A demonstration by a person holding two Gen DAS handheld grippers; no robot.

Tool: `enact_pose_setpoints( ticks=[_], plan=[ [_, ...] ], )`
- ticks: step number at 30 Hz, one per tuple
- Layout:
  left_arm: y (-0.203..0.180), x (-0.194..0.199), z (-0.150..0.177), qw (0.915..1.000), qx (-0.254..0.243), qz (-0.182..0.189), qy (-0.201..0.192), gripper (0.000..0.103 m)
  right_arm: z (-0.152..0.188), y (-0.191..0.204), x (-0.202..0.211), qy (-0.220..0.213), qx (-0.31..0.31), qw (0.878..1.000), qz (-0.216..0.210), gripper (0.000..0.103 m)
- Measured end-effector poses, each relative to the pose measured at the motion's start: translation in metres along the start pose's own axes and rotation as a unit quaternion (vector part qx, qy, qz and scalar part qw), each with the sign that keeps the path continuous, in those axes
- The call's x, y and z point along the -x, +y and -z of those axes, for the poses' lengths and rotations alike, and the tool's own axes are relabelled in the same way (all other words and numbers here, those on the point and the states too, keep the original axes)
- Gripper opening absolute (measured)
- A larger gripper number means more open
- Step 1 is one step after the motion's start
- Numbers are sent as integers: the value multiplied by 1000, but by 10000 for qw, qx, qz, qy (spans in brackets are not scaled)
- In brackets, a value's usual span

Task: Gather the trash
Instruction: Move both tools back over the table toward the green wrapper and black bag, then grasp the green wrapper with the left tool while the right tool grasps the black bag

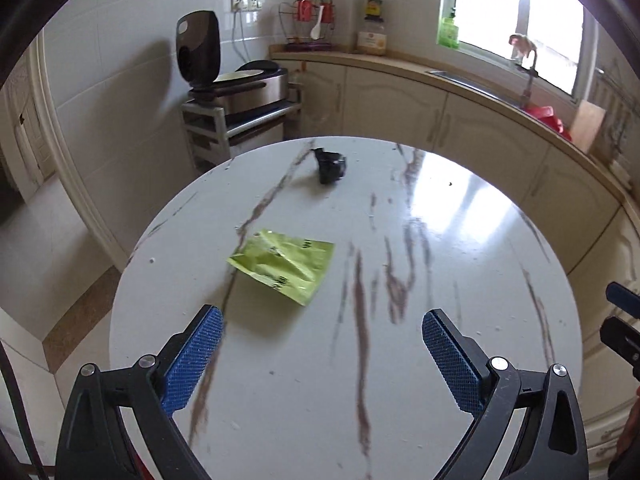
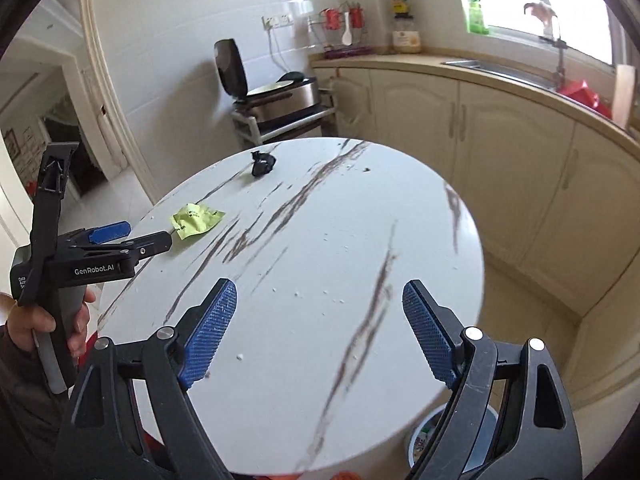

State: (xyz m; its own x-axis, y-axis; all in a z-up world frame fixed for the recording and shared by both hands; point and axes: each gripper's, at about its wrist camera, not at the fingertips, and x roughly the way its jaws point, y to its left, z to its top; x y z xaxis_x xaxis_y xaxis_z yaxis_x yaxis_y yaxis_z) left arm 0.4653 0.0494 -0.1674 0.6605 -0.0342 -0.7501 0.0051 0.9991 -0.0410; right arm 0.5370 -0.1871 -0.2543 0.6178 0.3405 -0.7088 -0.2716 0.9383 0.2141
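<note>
Wrapper point(image 1: 282, 270) is lying flat mid-worktop point(image 1: 460, 360); both hand-held grippers, left point(image 1: 322, 322) and right point(image 2: 319, 296), are hovering released — fingertips risk sliding over it.

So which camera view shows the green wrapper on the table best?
The left wrist view. There the green wrapper lies large and near the middle, just ahead of the open left gripper, with its creases plain. In the right wrist view it is small and far off at the left, near the table edge.
</note>
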Motion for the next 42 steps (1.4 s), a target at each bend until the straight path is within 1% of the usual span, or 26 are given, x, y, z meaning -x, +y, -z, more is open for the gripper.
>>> enact_pose_setpoints(
  ticks=[2,3,6,9,13,15,16,17,18,19,20,21,22,23,24,27,29,30,31,32,34,36,40,42],
  plan=[
    [10,-16,-7,9999,93,-68,122,98,-14,11,-28,154,80,9998,-83,84],
    [17,-30,-18,9997,161,-79,176,98,-20,14,-40,234,97,9996,-131,84],
    [26,-58,-32,9992,236,-10,328,98,-40,23,-79,414,211,9988,-183,84],
    [33,-84,-42,9984,312,110,451,96,-61,28,-110,421,272,9985,-219,84],
    [47,-110,-52,9971,307,422,554,94,-91,31,-149,413,174,9986,-271,84],
    [47,-120,-54,9965,220,515,627,86,-104,37,-167,434,215,9985,-269,84],
    [47,-124,-55,9963,176,512,673,78,-110,39,-177,468,202,9982,-329,84],
    [48,-126,-56,9968,121,473,639,74,-116,42,-187,482,166,9980,-365,84],
    [48,-128,-58,9971,41,461,599,67,-119,45,-195,514,166,9979,-346,84],
    [48,-130,-59,9975,-46,404,578,57,-123,48,-204,561,173,9977,-346,84],
    [49,-132,-61,9979,-114,333,551,44,-127,52,-213,597,167,9973,-389,84],
    [51,-133,-62,9980,-148,364,503,36,-129,55,-222,649,151,9969,-426,84],
    [54,-133,-62,9974,-122,515,494,23,-132,58,-232,733,138,9962,-454,84],
    [58,-135,-63,9968,-88,616,501,19,-134,61,-242,799,146,9957,-446,84],
    [62,-137,-63,9969,-63,618,490,16,-136,65,-251,825,193,9956,-405,84],
    [77,-139,-61,9974,35,578,436,12,-143,71,-271,883,251,9953,-295,83],
    [87,-136,-58,9979,92,494,404,11,-146,73,-282,939,279,9948,-261,70],
    [92,-136,-57,9979,133,484,411,11,-147,73,-286,990,311,9943,-231,56],
    [97,-135,-56,9979,176,459,411,11,-146,74,-292,1089,372,9932,-194,38],
    [101,-133,-55,9981,205,427,406,10,-145,75,-295,1160,428,9921,-192,31],
    [108,-131,-53,9980,281,401,408,10,-142,76,-290,1115,504,9922,-242,29],
    [112,-128,-52,9979,323,378,405,10,-137,76,-280,1082,597,9920,-270,25],
    [110,-118,-51,9972,418,493,381,9,-124,67,-245,959,572,9928,-429,24],
    [105,-107,-50,9973,413,534,302,8,-118,59,-223,874,506,9933,-561,24]
  ],
)
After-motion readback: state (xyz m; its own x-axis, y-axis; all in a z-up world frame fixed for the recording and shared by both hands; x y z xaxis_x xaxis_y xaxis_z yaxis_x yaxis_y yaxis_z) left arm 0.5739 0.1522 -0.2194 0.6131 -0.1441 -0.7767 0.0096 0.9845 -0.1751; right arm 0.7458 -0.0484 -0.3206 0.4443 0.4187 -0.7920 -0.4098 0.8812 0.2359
